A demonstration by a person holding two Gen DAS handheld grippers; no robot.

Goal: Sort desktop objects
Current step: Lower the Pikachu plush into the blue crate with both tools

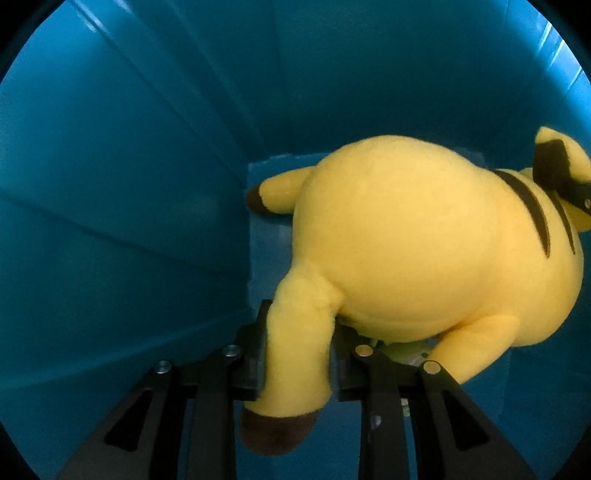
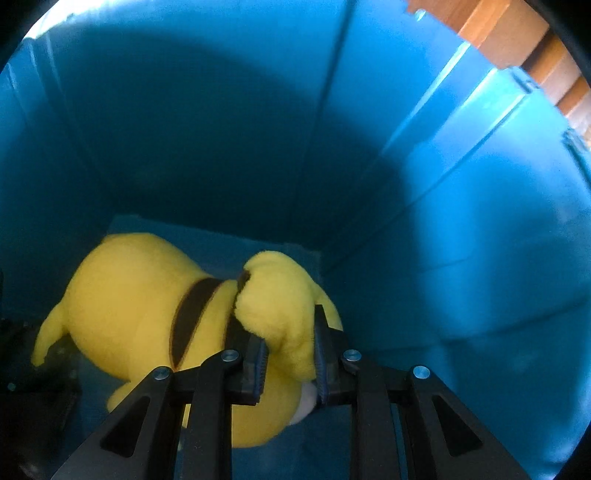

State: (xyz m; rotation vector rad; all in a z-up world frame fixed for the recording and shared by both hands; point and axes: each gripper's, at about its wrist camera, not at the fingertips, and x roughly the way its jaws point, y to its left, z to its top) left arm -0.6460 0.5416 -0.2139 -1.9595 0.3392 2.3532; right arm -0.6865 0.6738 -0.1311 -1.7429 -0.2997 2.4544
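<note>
Left gripper (image 1: pixel 297 363) was clamped on a brown-tipped ear (image 1: pixel 295 354) of the yellow plush toy (image 1: pixel 406 240), jaws narrow, pads pressed into both sides of the ear. Whole toy hung inside the blue bin (image 1: pixel 129 184), its round body just off the bin's left wall and close above the bin floor (image 1: pixel 266 251); I couldn't tell whether it touched the floor yet. From this gripper the body lay ahead and to the right, ear running back toward the camera between the jaws.

Right gripper (image 2: pixel 290 356) was pinched narrow on another yellow limb (image 2: pixel 280 306) of the same toy, body (image 2: pixel 122 306) ahead and to its left, brown stripe (image 2: pixel 192 314) facing it. Toy sat low against the bin's far corner, bin wall (image 2: pixel 424 221) rising on the right, rim and some wood (image 2: pixel 517 33) visible at top right.

Key relation, as I judged it: toy's long axis spanned between the two grippers, each holding one end, both pointing steeply down into the bin. Neither hand was clearly nearer. Release looked like the next call; both should let go together or the toy swings off the one that holds on.
</note>
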